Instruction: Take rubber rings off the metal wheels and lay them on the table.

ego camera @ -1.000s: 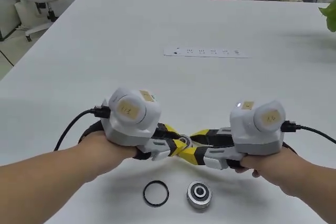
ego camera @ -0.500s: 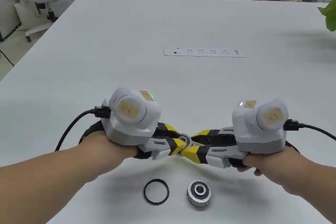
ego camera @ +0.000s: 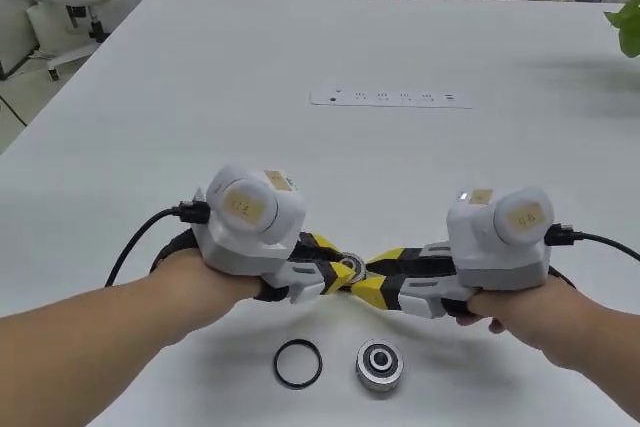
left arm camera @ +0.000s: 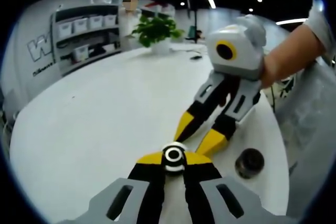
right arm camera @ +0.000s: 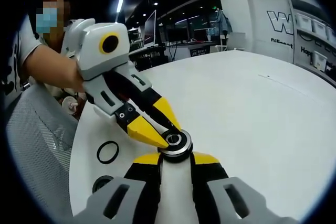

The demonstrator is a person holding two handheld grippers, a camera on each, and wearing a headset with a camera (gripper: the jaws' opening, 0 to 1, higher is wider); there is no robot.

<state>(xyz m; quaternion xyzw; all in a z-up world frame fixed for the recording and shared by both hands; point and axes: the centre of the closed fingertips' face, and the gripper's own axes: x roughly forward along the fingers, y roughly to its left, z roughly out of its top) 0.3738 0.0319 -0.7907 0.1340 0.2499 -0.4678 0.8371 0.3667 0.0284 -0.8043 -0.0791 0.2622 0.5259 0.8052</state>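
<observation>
- My left gripper [left arm camera: 173, 158] is clamped on the wheel [left arm camera: 173, 153], which sits square between its yellow tips, held up off the table [ego camera: 300, 67]
- My right gripper [right arm camera: 177, 157] comes in from the other side, and its tips close on the same wheel at the rim
- Whether they pinch just the ring [right arm camera: 187, 145] or the metal too, I cannot tell
- The two grippers meet nose to nose in front of me, low over the near part of the table
- Over the last second my right hand has slid a little outward and down, while my left has stayed put with the wheel at its tips
- I read that as the start of the pull, with the right dragging at the rim while the left anchors the wheel
- The dark band still runs round the wheel in the right gripper view, so this ring is not off yet
- The pull needs to go further, or the bite on the rubber needs to be better
- Below the grippers, a loose ring [ego camera: 298, 364] lies flat on the table
- Just beside it, not touching, is a second wheel [ego camera: 380, 366]
- Neither has moved, and I judge that pair already done
- Further out, a socket strip [ego camera: 390, 99] lies on the table, well clear of the work
</observation>
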